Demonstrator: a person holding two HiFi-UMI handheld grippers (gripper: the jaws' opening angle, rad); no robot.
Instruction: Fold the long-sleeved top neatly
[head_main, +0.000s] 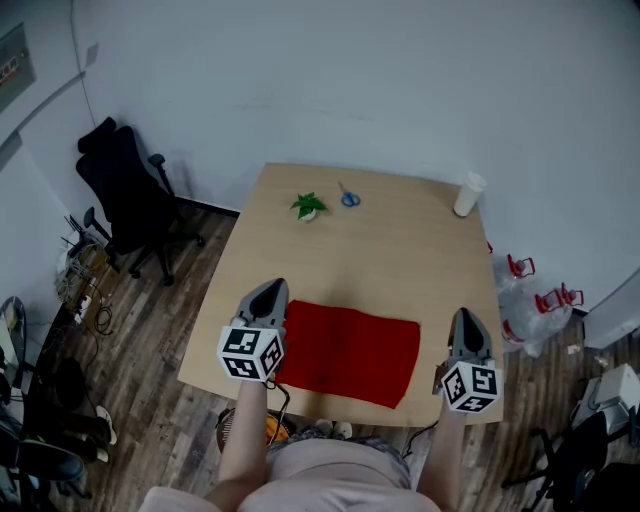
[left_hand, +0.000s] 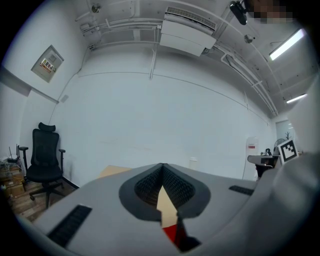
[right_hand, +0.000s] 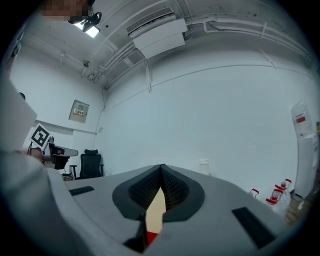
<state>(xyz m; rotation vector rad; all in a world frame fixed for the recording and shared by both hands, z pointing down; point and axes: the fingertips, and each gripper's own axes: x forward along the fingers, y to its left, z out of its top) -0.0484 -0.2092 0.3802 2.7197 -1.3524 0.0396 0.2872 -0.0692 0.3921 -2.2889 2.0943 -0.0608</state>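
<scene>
The red long-sleeved top (head_main: 350, 352) lies on the wooden table (head_main: 400, 250) near its front edge, as a flat rectangle. My left gripper (head_main: 270, 288) hovers at the top's left edge, jaws shut with nothing in them. My right gripper (head_main: 466, 315) is held just off the top's right edge, also shut and empty. In the left gripper view the left gripper (left_hand: 162, 167) has its tips together, with a sliver of the red top (left_hand: 171, 234) below. The right gripper view shows the right gripper (right_hand: 161, 167) the same way over the red top (right_hand: 151, 237).
At the table's far side stand a small green plant (head_main: 309, 206), blue scissors (head_main: 349, 198) and a white cup (head_main: 468, 195). A black office chair (head_main: 125, 195) is to the left. Water bottles (head_main: 530, 300) lie on the floor to the right.
</scene>
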